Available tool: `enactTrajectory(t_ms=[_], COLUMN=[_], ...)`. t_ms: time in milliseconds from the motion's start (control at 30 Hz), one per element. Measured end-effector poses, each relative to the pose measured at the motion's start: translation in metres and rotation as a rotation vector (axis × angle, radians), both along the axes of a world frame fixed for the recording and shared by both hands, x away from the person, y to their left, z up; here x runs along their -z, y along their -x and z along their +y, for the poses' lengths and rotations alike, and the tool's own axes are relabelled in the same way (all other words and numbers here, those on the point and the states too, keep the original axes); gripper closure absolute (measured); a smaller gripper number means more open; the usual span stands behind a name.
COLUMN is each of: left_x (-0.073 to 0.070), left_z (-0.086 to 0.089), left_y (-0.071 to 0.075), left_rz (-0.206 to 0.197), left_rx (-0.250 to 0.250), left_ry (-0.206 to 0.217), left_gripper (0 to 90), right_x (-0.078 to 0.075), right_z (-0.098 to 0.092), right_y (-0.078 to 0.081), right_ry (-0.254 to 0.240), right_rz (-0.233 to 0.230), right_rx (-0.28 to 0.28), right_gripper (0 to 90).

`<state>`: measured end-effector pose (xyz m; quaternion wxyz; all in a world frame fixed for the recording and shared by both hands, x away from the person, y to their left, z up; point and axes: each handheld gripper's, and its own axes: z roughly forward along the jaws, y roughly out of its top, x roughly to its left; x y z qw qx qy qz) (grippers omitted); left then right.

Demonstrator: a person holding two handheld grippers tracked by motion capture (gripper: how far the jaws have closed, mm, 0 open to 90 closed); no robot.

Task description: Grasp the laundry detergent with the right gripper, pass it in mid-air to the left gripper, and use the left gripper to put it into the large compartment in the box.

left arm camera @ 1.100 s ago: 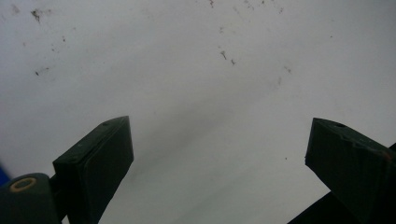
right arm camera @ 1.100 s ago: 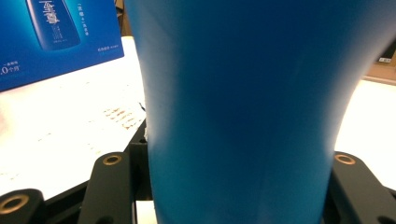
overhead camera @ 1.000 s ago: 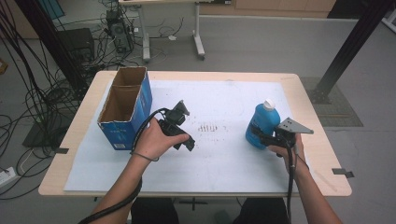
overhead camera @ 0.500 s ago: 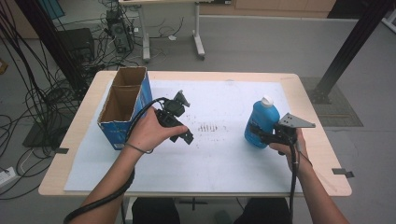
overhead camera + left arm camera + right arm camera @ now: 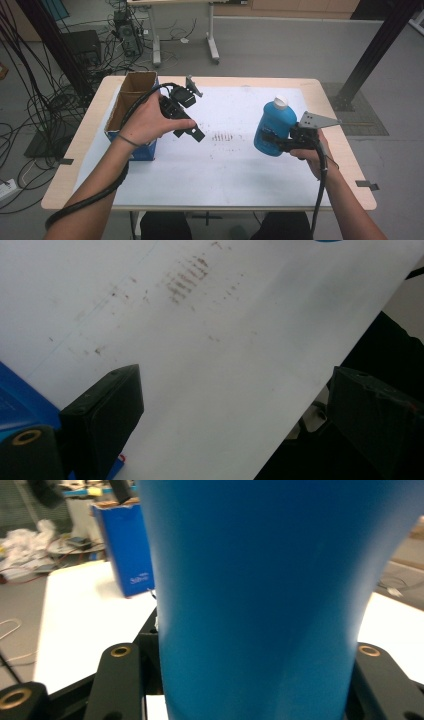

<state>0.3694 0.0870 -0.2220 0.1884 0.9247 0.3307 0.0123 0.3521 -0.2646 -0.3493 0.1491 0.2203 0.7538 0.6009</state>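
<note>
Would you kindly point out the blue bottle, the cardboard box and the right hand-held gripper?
Blue bottle (image 5: 272,127): high view, middle of its body.
Cardboard box (image 5: 131,150): high view, blue front wall.
Right hand-held gripper (image 5: 270,141): high view, between its fingertips, clamped on the bottle.

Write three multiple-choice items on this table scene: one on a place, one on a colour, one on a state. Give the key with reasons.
1. Where does the cardboard box stand?
A. at the table's left end
B. at the table's right end
C. on the floor

2. What colour is the bottle's cap?
A. red
B. white
C. black

3. How is the right gripper?
A. open over the box
B. shut on nothing
C. shut on the blue bottle

Key: 1 A, the high view shows it by the left gripper, on the left part of the table. 2 B, the cap is white above the blue body. 3 C, the right gripper view shows its jaws flanking the bottle.
</note>
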Motion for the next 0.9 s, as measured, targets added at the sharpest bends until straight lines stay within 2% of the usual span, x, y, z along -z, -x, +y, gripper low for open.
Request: enactTrajectory(t_ms=[167,267,367,500,633,733,900], left_x=[-0.016,-0.023,-0.027,-0.034,-0.039,-0.043,-0.049], left_z=[-0.001,-0.004,-0.007,-0.013,-0.017,-0.019,-0.024], left_y=[0.005,0.008,0.011,0.015,0.016,0.016,0.018], left_rz=[-0.005,-0.005,-0.007,-0.006,-0.003,0.005,0.017], left_rx=[0.069,0.11,0.167,0.25,0.29,0.315,0.357], left_ry=[0.012,-0.004,-0.026,-0.015,-0.021,-0.015,-0.028], left_gripper=[8.6,8.6,8.8,9.1,9.1,9.1,9.4], right_x=[-0.014,-0.02,-0.024,-0.027,-0.029,-0.031,-0.033], right_z=[0.005,0.008,0.013,0.02,0.027,0.031,0.035], right_y=[0.002,0.003,0.004,0.006,0.008,0.009,0.01], right_ry=[-0.012,-0.009,-0.013,-0.003,-0.005,-0.001,0.002], right_rz=[-0.003,0.001,0.006,0.006,0.018,0.018,0.022], right_rx=[-0.069,-0.113,-0.158,-0.218,-0.273,-0.3,-0.34], right_gripper=[44.5,44.5,44.4,44.4,44.4,44.4,44.4])
